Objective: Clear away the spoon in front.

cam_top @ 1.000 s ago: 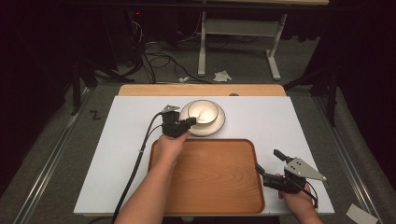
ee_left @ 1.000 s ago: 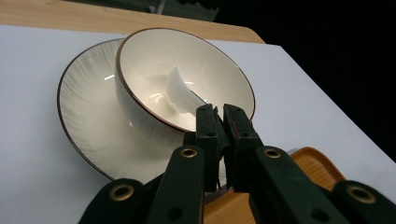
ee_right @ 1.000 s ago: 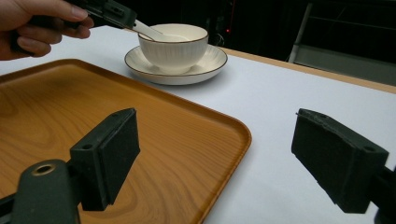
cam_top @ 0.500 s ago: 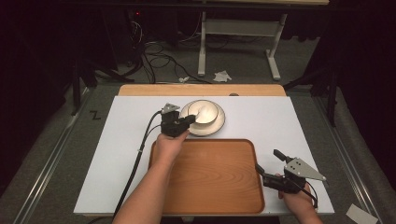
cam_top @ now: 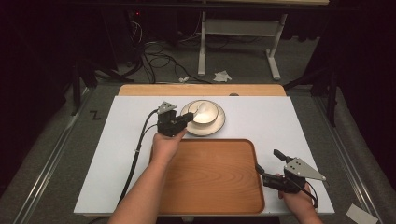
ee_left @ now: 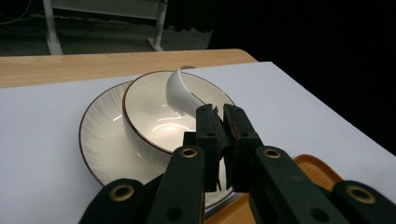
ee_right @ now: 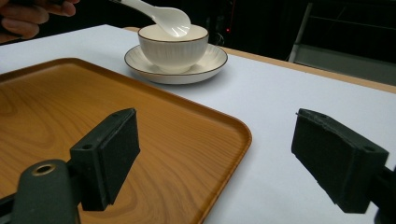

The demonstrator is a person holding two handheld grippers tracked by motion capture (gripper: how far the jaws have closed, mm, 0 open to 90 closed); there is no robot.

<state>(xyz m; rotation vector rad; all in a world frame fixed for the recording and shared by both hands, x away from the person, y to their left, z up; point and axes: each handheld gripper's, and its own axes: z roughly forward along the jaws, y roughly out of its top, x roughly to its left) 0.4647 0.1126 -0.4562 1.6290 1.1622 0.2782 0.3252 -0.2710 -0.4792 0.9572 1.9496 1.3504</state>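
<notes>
- Holding a white spoon (ee_left: 180, 88) by its handle, the left gripper (cam_top: 183, 119) has its jaws pinched together on it, with the spoon's scoop hanging over the bowl (cam_top: 205, 113).
- Judging by this, the step in hand is either lifting the spoon out of the bowl or setting it in; the pictures alone don't settle which.
- The next move likely calls for a steady wrist: the handle is thin and glazed, so it could twist or slip between the pads if tilted.
- The bowl sits on a saucer (cam_top: 218, 126) at the far side of the white table (cam_top: 112, 154), just beyond the far edge of the tray (cam_top: 210, 177).
- The right gripper (cam_top: 270, 167) rests near the tray's right edge with its jaws wide apart and nothing between them.
- Bowl and saucer look like glossy cream ceramic with fine ribbing and a thin brown rim line; the bowl is round and deep, the saucer shallow and wide.
- The tray is smooth wood with visible grain, rounded corners and a low raised lip; it holds nothing.
- The spoon is a short, curved soup spoon, shiny like the bowl.
</notes>
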